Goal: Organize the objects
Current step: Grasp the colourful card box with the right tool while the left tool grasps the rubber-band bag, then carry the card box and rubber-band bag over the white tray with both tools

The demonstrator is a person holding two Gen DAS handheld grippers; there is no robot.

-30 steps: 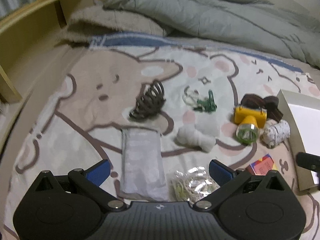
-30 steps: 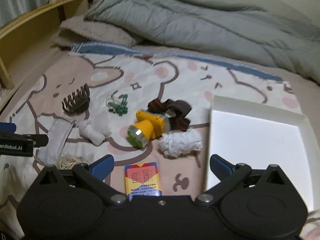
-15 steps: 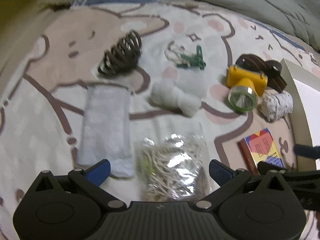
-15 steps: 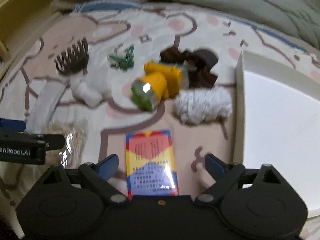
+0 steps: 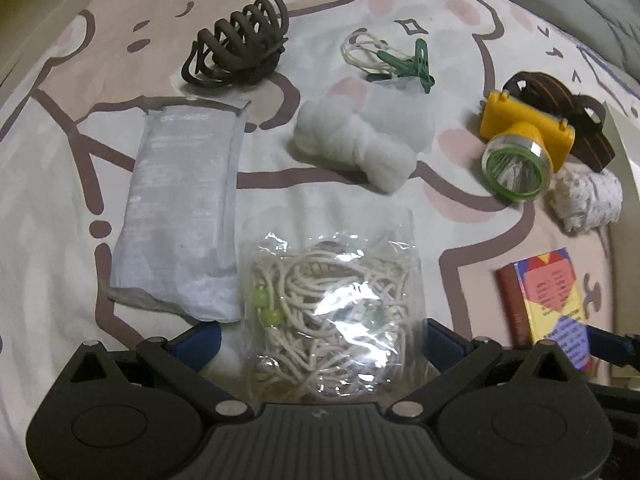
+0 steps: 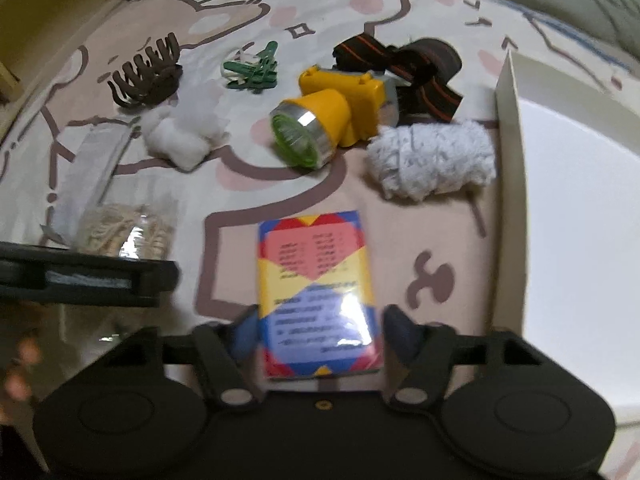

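Observation:
My left gripper (image 5: 320,338) is open with its blue fingers on either side of a clear bag of white string (image 5: 332,304) lying on the bear-print sheet. My right gripper (image 6: 320,332) stands around a colourful card box (image 6: 318,288), its jaws narrowed close to the box sides; contact is unclear. The box also shows in the left wrist view (image 5: 552,292). The bag also shows in the right wrist view (image 6: 124,232), behind the left gripper's black body (image 6: 88,276).
On the sheet lie a brown hair claw (image 5: 236,44), a grey flat packet (image 5: 180,208), a white cotton wad (image 5: 356,148), green clips (image 5: 400,64), a yellow headlamp (image 6: 332,116) and a white yarn roll (image 6: 432,160). A white open box (image 6: 572,208) stands at the right.
Both grippers have dropped down and forward onto the sheet. The left now straddles the string bag. The right has narrowed its jaws around the card box.

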